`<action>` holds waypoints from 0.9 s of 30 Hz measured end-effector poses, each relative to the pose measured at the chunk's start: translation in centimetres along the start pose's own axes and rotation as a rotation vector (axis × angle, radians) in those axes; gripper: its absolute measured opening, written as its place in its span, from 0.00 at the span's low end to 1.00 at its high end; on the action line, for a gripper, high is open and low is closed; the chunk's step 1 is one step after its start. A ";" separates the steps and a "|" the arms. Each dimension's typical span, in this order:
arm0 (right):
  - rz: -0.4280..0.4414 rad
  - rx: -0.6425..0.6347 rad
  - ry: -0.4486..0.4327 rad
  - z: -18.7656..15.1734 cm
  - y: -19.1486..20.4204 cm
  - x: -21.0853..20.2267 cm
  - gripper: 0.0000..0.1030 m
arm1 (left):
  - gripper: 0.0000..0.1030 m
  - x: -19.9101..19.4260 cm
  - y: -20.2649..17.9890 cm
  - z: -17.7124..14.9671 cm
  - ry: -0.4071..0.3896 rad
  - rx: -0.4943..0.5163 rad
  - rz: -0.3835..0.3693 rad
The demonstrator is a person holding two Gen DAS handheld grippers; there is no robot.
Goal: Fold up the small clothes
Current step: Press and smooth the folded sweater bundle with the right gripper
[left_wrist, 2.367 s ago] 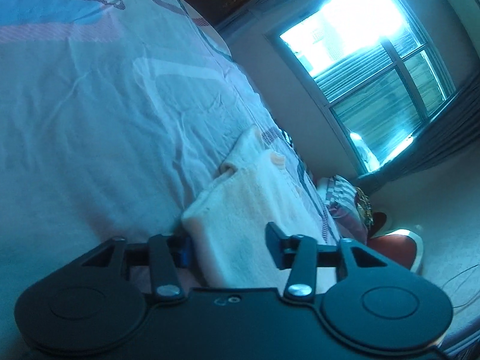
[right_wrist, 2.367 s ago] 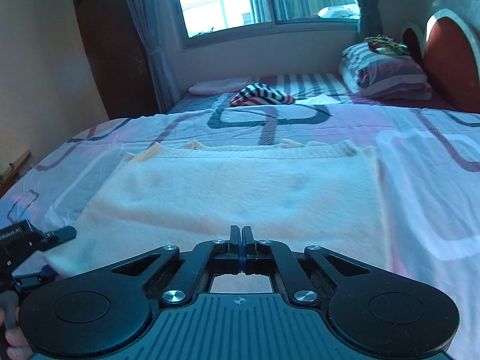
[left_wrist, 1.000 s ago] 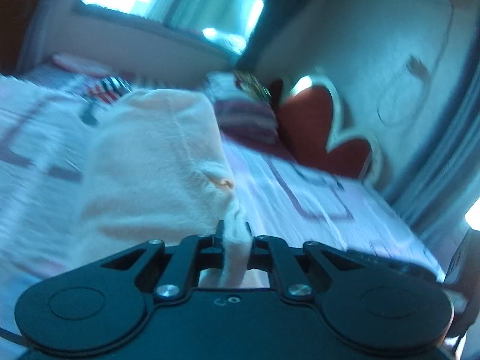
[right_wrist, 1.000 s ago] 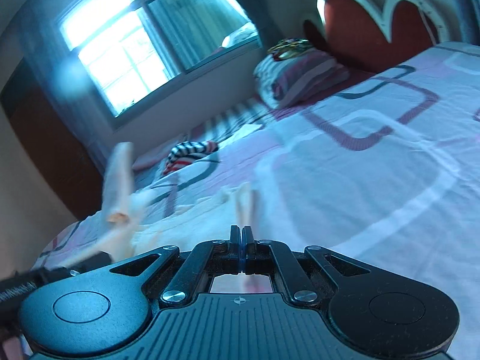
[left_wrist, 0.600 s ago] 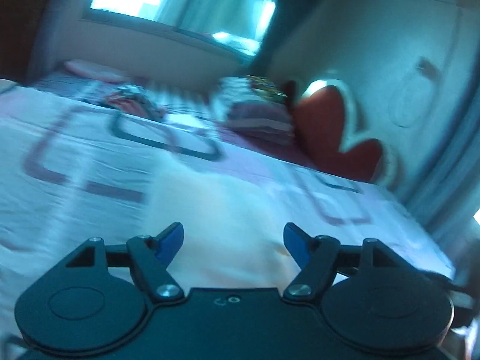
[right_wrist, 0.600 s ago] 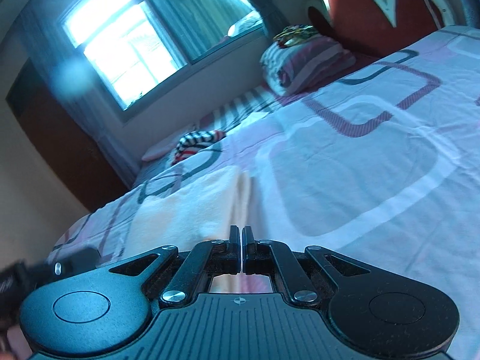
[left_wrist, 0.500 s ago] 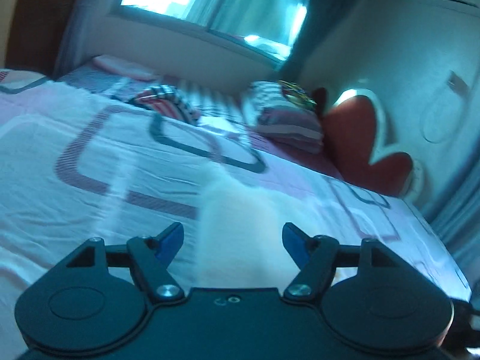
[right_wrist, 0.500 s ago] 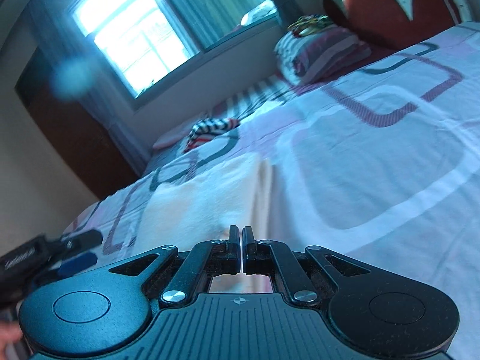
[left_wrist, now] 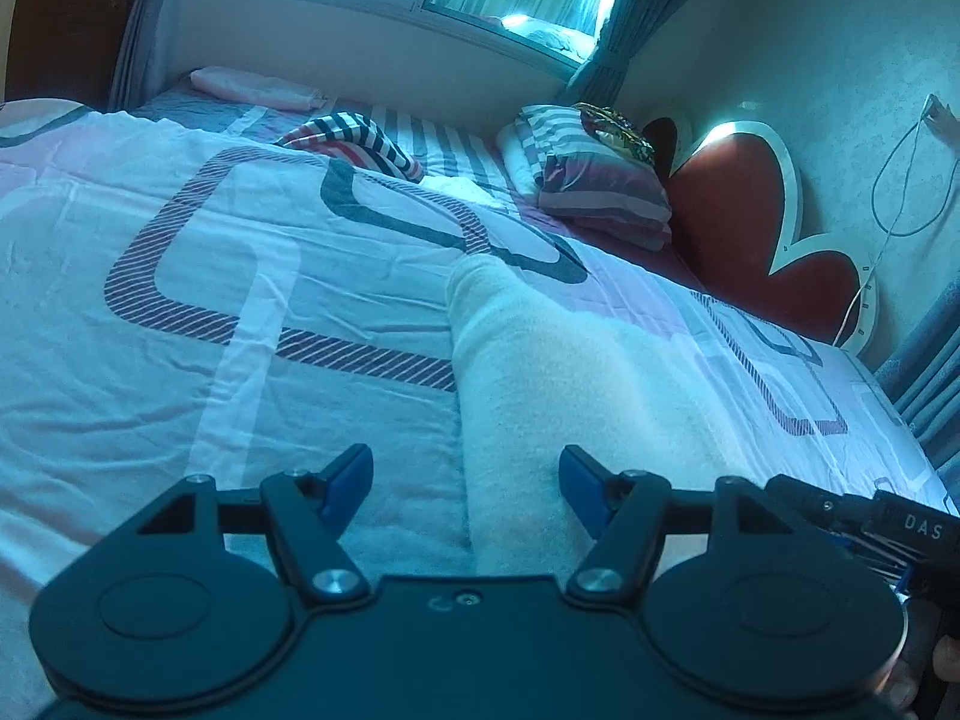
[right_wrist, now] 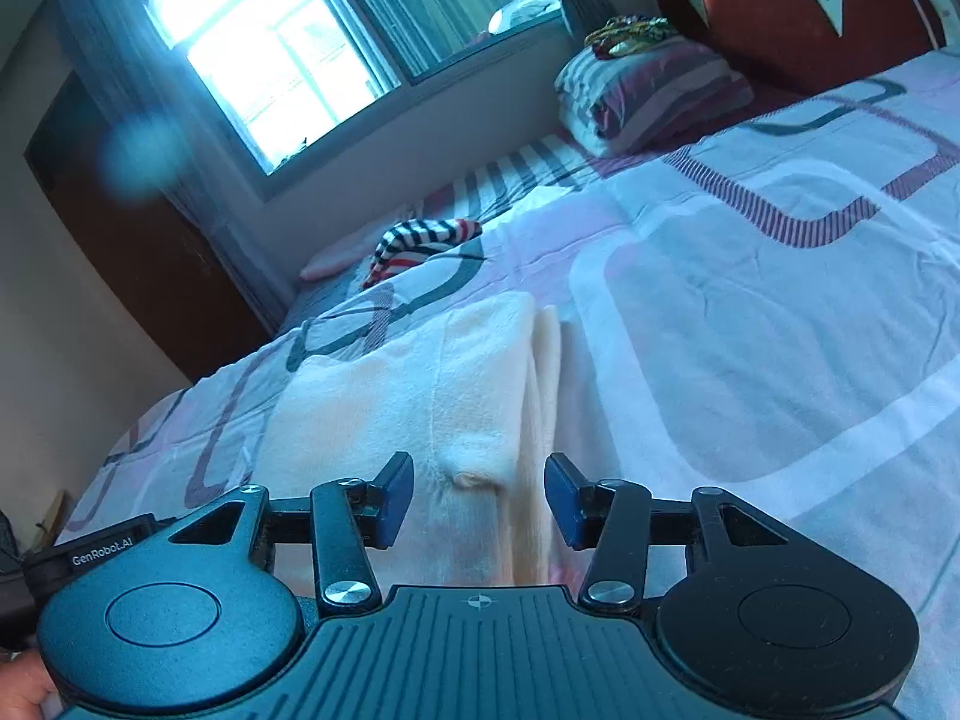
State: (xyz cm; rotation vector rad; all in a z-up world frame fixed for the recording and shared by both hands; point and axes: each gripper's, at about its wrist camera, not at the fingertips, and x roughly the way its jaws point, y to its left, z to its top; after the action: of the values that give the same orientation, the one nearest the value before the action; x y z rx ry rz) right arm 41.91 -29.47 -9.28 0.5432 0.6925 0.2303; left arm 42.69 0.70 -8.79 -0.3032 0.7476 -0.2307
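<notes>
A cream fleece garment (left_wrist: 570, 372) lies folded in a long strip on the patterned bedsheet (left_wrist: 180, 360). My left gripper (left_wrist: 465, 471) hovers over its near left edge; the jaws stand apart and are closing slightly, with the cloth's fold below them and neither pad pressing it. In the right wrist view the garment (right_wrist: 420, 384) shows doubled layers along its right side. My right gripper (right_wrist: 480, 480) is over its near end, jaws opening, the cloth beneath them and free of the pads. The right gripper (left_wrist: 870, 525) also shows at the left wrist view's right edge.
A striped garment (left_wrist: 354, 138) lies crumpled at the far side of the bed below the window. A striped pillow (left_wrist: 594, 180) rests against a red heart-shaped headboard (left_wrist: 750, 228). A dark wardrobe (right_wrist: 138, 252) stands left of the window.
The left gripper let go of the raised cloth and pulled back. The right jaws, shut until half a second ago, now stand apart. The garment has dropped flat onto the bed, folded.
</notes>
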 end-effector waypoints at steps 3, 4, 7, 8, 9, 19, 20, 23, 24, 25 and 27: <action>0.019 0.000 0.017 0.2 -0.1 1.2 0.47 | 0.64 0.5 0.0 -0.1 0.014 0.005 0.000; 0.028 -0.004 0.027 0.3 0.0 1.7 0.47 | 0.64 0.7 0.0 -0.2 0.022 0.011 0.006; -0.017 -0.081 0.061 0.1 1.0 2.9 0.32 | 0.68 1.2 0.1 -0.2 0.040 0.012 0.013; -0.018 -0.104 0.066 0.1 1.4 3.0 0.15 | 0.66 1.2 0.2 -0.1 0.041 0.011 0.008; -0.014 -0.106 0.061 0.2 1.5 2.8 0.15 | 0.64 1.2 0.1 0.1 0.040 0.014 0.003; -0.054 -0.062 0.059 0.0 -0.1 1.5 0.16 | 0.63 2.8 -1.8 0.0 0.097 0.124 -0.014; -0.070 -0.076 0.031 0.3 0.2 0.8 0.20 | 0.61 2.3 -1.8 0.4 0.078 0.131 -0.013; -0.089 -0.148 -0.057 1.3 0.6 -0.5 0.26 | 0.59 1.8 -1.5 2.3 0.016 0.129 -0.024; -0.090 -0.153 -0.062 1.9 0.6 -0.2 0.26 | 0.59 2.2 -1.5 3.1 0.013 0.128 -0.018; -0.085 -0.157 -0.056 2.6 0.6 0.3 0.26 | 0.59 2.7 -1.6 3.8 0.017 0.124 -0.016; -0.065 -0.194 -0.055 3.9 1.0 1.6 0.26 | 0.59 3.7 -1.9 5.2 0.011 0.121 -0.030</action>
State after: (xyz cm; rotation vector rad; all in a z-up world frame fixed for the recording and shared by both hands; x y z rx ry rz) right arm 45.67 -29.57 -7.13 0.3397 0.6252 0.2180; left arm 48.78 -1.29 -6.84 -0.1983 0.7375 -0.3055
